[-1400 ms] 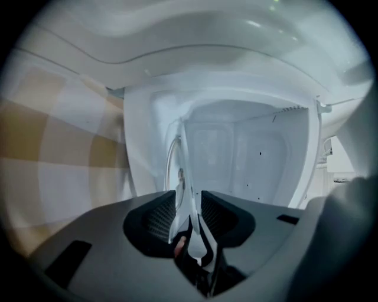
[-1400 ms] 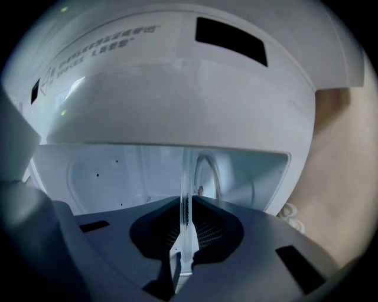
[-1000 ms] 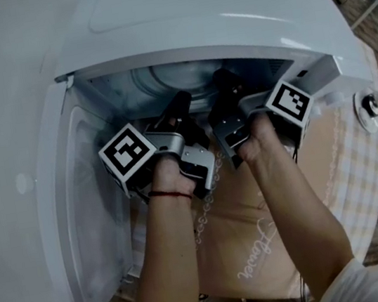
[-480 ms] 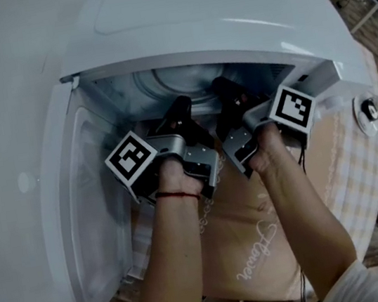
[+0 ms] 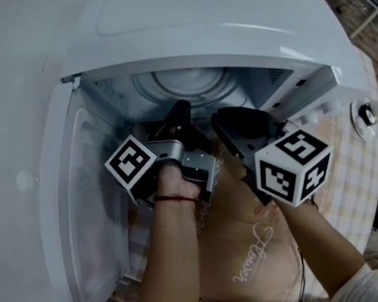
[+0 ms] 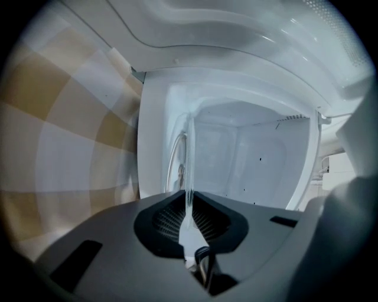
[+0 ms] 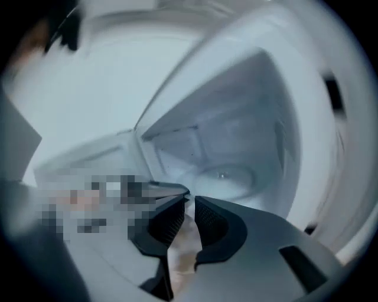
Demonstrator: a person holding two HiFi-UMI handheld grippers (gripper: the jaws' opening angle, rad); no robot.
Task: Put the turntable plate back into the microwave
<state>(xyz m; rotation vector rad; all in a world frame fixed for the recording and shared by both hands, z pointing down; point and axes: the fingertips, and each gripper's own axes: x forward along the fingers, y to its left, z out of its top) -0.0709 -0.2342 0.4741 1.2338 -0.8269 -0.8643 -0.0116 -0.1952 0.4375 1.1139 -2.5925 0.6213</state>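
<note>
The clear glass turntable plate (image 5: 190, 85) lies low inside the white microwave's cavity (image 5: 123, 93). My left gripper (image 5: 180, 110) reaches into the opening and is shut on the plate's near rim. In the left gripper view the rim (image 6: 189, 168) runs edge-on between the ribbed pads. My right gripper (image 5: 225, 121) sits at the cavity mouth, clear of the plate. Its jaws (image 7: 190, 203) stand a little apart and are closing, with nothing between them. Beyond them the plate (image 7: 227, 177) shows on the cavity floor.
The microwave door (image 5: 89, 219) hangs open to the left of my arms. A peach cloth with a checked border (image 5: 250, 244) covers the table under the oven's front. A round knob (image 5: 367, 113) sits on the front panel at the right.
The right gripper has let go of the plate, opened and drawn back out of the cavity towards me. The left gripper has kept its hold and place.
</note>
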